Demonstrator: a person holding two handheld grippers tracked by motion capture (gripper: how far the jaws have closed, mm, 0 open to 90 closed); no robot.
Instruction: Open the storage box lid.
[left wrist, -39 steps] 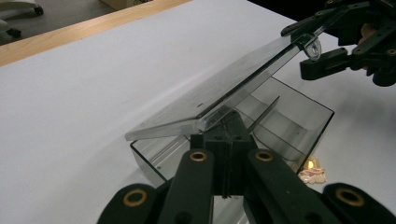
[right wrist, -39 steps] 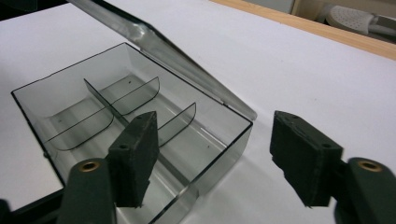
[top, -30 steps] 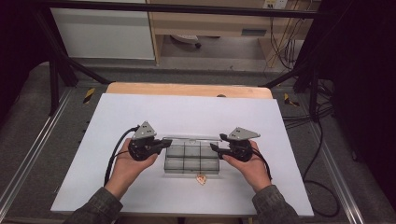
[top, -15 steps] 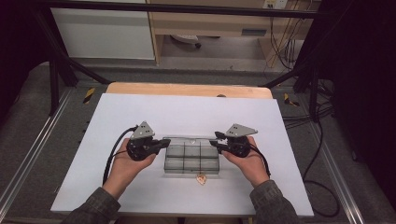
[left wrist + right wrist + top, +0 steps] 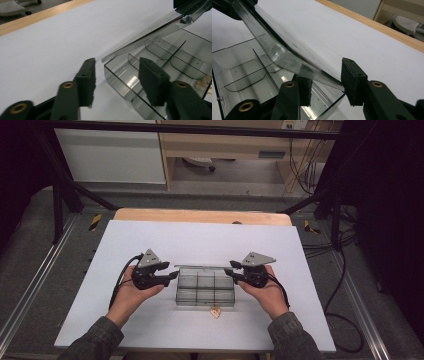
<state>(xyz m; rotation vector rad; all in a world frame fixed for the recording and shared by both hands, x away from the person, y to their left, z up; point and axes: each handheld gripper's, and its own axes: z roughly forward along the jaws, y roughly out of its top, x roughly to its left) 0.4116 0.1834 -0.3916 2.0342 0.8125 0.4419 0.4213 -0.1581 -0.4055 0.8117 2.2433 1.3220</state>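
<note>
A clear plastic compartment box lies on the white table, its hinged lid raised at a slant. At the box's left end is my left gripper. In the left gripper view it is open, its jaws just opened and standing to either side of the box's corner without pressing it. My right gripper is at the right end. In the right gripper view its jaws have closed in and hold the lid. One pad is under it and the other against its edge, above the box.
A small tan object lies on the white table sheet just in front of the box. The table's wooden far edge runs behind. Black cables trail from both grippers, and floor rails and cables flank the table.
My left gripper has let go of the lid and sunk a little beside the box's left end. The right hand has stayed in place, with the lid still raised.
</note>
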